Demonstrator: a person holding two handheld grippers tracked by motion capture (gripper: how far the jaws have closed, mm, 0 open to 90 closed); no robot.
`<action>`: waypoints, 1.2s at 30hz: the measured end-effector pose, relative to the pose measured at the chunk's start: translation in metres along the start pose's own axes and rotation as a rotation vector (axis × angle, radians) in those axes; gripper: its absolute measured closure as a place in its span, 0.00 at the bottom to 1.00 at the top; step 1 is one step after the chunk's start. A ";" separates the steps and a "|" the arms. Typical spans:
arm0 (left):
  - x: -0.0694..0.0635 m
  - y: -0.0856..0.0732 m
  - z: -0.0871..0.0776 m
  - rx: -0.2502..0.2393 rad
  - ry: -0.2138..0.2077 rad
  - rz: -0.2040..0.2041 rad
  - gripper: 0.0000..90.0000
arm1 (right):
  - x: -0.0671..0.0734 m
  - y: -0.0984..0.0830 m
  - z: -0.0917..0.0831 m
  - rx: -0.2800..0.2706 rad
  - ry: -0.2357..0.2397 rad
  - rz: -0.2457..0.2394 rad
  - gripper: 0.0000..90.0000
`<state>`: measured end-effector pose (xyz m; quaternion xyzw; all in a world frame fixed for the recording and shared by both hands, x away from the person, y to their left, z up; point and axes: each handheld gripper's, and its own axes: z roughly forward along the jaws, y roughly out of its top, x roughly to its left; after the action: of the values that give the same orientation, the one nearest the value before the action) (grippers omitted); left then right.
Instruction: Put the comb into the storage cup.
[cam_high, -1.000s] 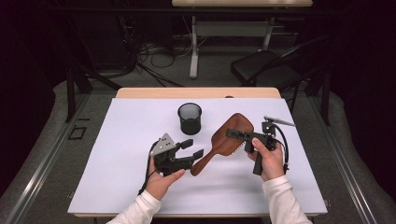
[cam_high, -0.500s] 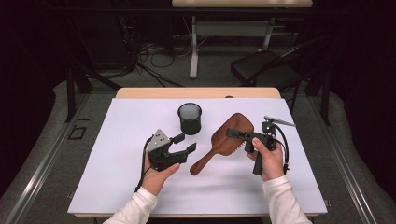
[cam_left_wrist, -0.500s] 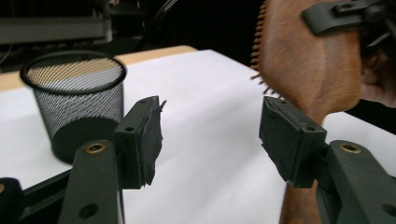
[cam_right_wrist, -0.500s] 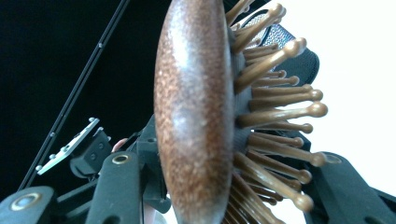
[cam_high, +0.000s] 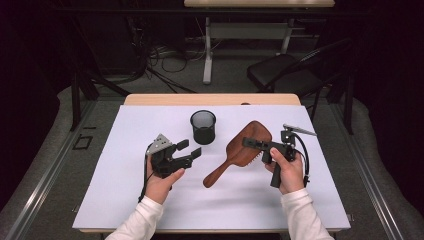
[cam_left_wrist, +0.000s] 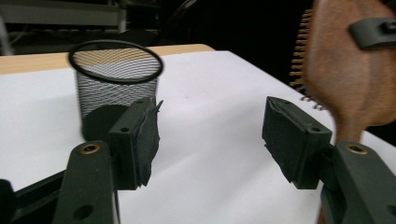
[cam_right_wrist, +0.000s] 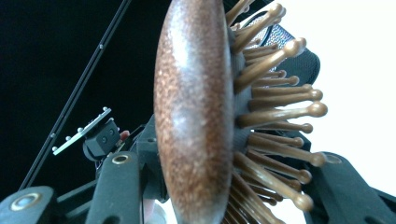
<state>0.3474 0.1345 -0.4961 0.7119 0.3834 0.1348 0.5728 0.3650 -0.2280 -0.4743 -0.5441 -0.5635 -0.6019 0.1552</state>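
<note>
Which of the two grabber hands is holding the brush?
The right gripper: its jaws clamp the wooden hairbrush by the head. The left gripper has nothing between its jaws.

on the tabletop (cam_high: 125, 210) the mesh cup (cam_high: 203, 126) stands upright toward the far side, near the middle. the hairbrush (cam_high: 240, 152) is to the right of the cup and nearer the person, its head toward the far right and its handle pointing down toward the near left. the right hand-held gripper (cam_high: 252, 144) sits at the brush's right, with the brush head between its jaws. the left hand-held gripper (cam_high: 187, 151) is left of the brush handle and in front of the cup, apart from both. a chair (cam_high: 285, 75) stands on the floor behind the tabletop, to the right.
</note>
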 end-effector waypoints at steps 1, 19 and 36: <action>0.001 0.000 0.000 0.004 0.007 0.004 0.38 | 0.000 0.000 0.000 0.000 -0.001 0.000 0.54; 0.024 -0.001 -0.003 0.024 0.133 0.007 0.00 | 0.000 0.000 -0.001 -0.012 -0.011 -0.003 0.54; 0.031 0.001 -0.007 0.071 0.147 0.012 0.00 | -0.001 -0.001 0.000 -0.015 -0.026 -0.009 0.54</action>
<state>0.3645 0.1609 -0.5003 0.7222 0.4248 0.1762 0.5166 0.3647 -0.2277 -0.4757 -0.5505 -0.5634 -0.5997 0.1411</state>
